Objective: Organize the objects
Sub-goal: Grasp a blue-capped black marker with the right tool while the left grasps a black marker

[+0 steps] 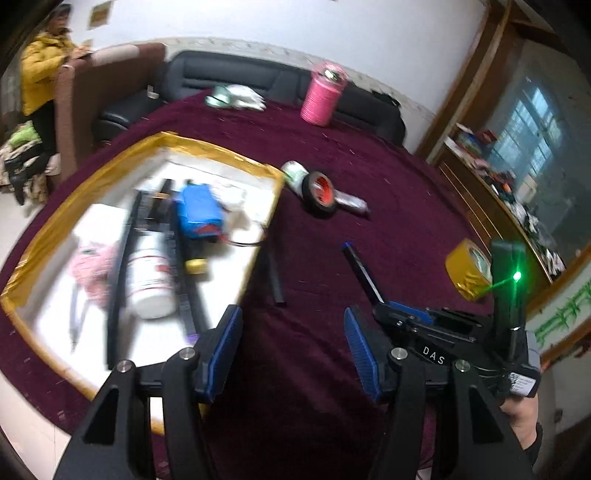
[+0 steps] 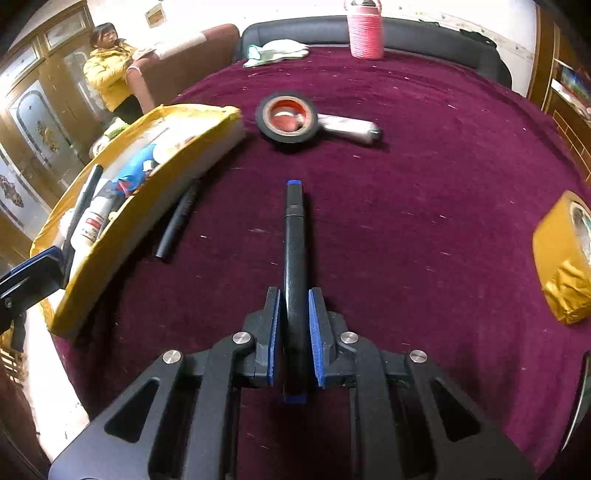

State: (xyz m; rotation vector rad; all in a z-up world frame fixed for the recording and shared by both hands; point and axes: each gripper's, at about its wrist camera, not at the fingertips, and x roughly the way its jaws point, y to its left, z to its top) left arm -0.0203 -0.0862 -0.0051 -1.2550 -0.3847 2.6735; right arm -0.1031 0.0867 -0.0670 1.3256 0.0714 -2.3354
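My right gripper [image 2: 294,295] is shut on a black marker with blue ends [image 2: 294,236], which points straight ahead over the maroon cloth; the left wrist view shows the same marker [image 1: 360,271] sticking out of that gripper [image 1: 388,314]. My left gripper [image 1: 291,317] is open and holds nothing, just right of the yellow-taped white box [image 1: 221,155]. The box holds a white bottle [image 1: 151,280], a blue item [image 1: 197,210], a pink item [image 1: 94,269] and dark sticks. A second black marker [image 2: 177,221] lies on the cloth against the box wall [image 2: 147,206].
On the cloth lie a black tape roll [image 2: 288,118] against a white tube [image 2: 351,127], and a yellow tape roll [image 2: 561,258] at the right. A pink cylinder [image 2: 365,33] and white gloves [image 2: 280,50] sit at the far edge. A person in a yellow jacket [image 2: 107,74] sits at the back left.
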